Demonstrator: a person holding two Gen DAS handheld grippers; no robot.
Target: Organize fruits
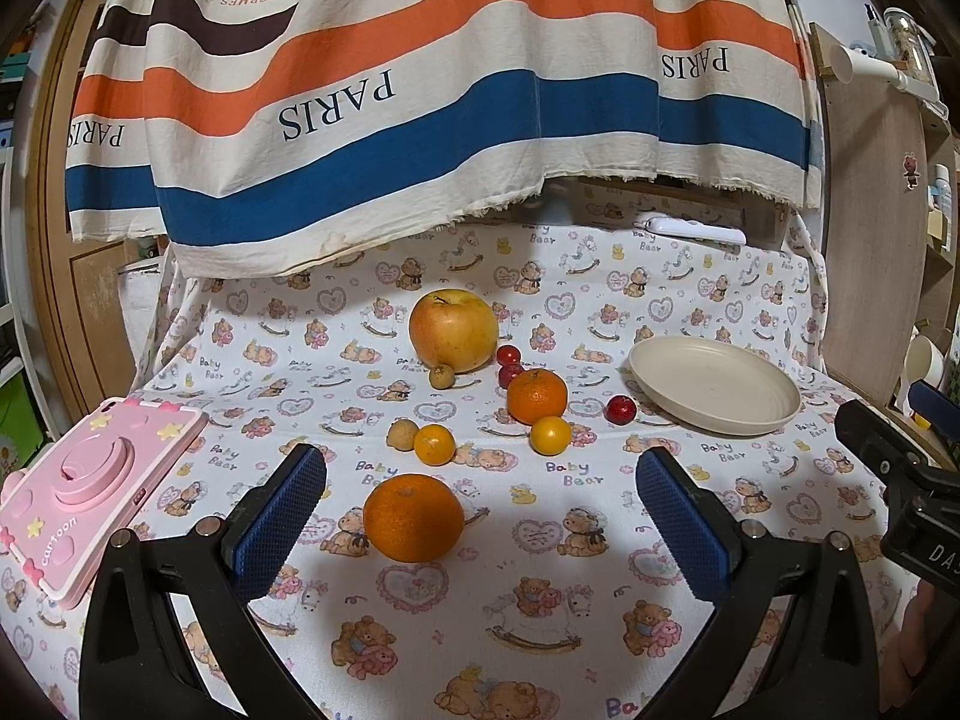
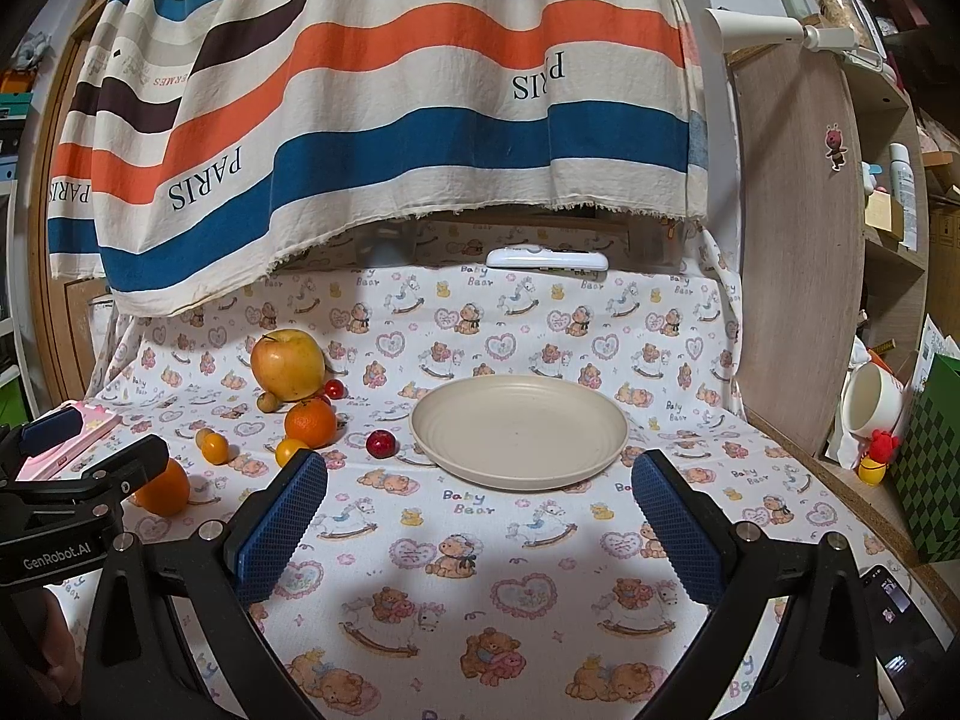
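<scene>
A striped cloth (image 1: 420,102) printed "PARIS" hangs across the top of the frame, above a desk (image 1: 600,570) covered in a "Baby Bear" print. At right stands a wood-grain shelf panel (image 2: 798,240) with cluttered shelves (image 2: 900,198) behind it. A white lamp arm (image 2: 774,30) reaches in at upper right.

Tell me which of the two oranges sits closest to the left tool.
The orange lying alone at the front, just ahead of the open left tool. The other orange sits farther back among the small fruits, below the apple.

Black claws (image 1: 480,504) (image 2: 477,507) with blue textured pads (image 1: 279,516), silver screws, white "GenRobot.AI" lettering.
</scene>
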